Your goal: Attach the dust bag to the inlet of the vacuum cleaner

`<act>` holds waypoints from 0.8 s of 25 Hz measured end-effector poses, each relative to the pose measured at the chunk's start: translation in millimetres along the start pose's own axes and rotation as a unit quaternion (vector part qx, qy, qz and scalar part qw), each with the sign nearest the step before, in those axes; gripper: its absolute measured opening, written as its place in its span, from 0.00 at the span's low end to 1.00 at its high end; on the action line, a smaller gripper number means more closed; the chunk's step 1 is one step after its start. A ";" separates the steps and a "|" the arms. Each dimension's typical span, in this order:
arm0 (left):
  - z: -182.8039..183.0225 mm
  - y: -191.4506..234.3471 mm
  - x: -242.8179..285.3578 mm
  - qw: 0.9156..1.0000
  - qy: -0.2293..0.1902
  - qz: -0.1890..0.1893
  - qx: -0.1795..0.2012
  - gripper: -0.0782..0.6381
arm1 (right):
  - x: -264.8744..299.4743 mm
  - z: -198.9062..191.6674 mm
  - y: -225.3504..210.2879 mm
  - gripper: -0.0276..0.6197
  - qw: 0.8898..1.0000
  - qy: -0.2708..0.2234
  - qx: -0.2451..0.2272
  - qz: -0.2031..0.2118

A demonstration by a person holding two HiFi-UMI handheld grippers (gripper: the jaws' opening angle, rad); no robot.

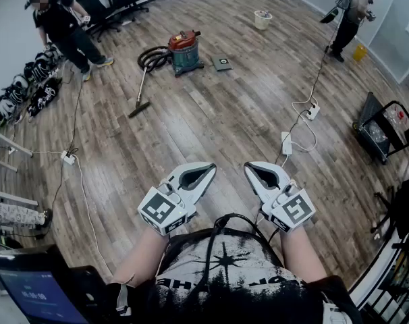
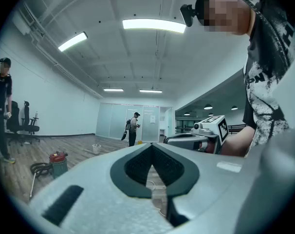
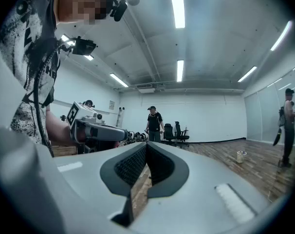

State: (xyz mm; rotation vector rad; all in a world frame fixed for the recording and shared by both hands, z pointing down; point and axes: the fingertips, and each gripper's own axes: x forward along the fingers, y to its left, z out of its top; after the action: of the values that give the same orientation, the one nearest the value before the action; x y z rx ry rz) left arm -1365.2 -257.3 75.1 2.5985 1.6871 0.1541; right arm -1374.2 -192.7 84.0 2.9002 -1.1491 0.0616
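Note:
The vacuum cleaner, red on top with a teal drum, stands far across the wood floor, with its black hose and wand to its left. A flat grey square, which may be the dust bag, lies on the floor just right of it. The vacuum cleaner is small and distant in the left gripper view. My left gripper and right gripper are held side by side close to my chest. Both are shut with nothing in them and far from the vacuum.
One person stands at the far left near office chairs, another at the far right. A white bucket stands beyond the vacuum. Power strips with cables lie to the right, and a black cart stands by the right wall.

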 end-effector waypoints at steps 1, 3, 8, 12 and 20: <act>-0.7 -0.5 -0.8 1.000 0.000 0.000 0.000 0.11 | 0.5 0.7 0.4 0.05 1.000 0.000 0.000 0.000; -2.0 -1.6 -2.0 1.000 0.000 0.000 0.000 0.11 | 1.2 1.5 1.3 0.05 1.000 0.000 0.000 0.000; -4.8 -3.3 0.1 1.000 0.005 -0.001 0.002 0.11 | 1.0 -0.5 1.6 0.05 1.000 0.000 -0.002 0.003; -6.8 -2.0 2.9 1.000 0.005 -0.001 -0.001 0.11 | 2.1 -1.9 -0.8 0.05 1.000 0.002 -0.001 0.005; -6.4 -1.4 5.8 1.000 0.008 -0.002 0.000 0.11 | 1.2 0.4 -3.0 0.05 1.000 -0.009 0.017 0.009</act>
State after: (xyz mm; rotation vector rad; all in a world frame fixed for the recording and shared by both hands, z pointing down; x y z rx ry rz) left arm -1364.8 -251.6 81.7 2.6013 1.6969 0.1737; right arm -1371.3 -191.4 83.7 2.9253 -1.1893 0.0549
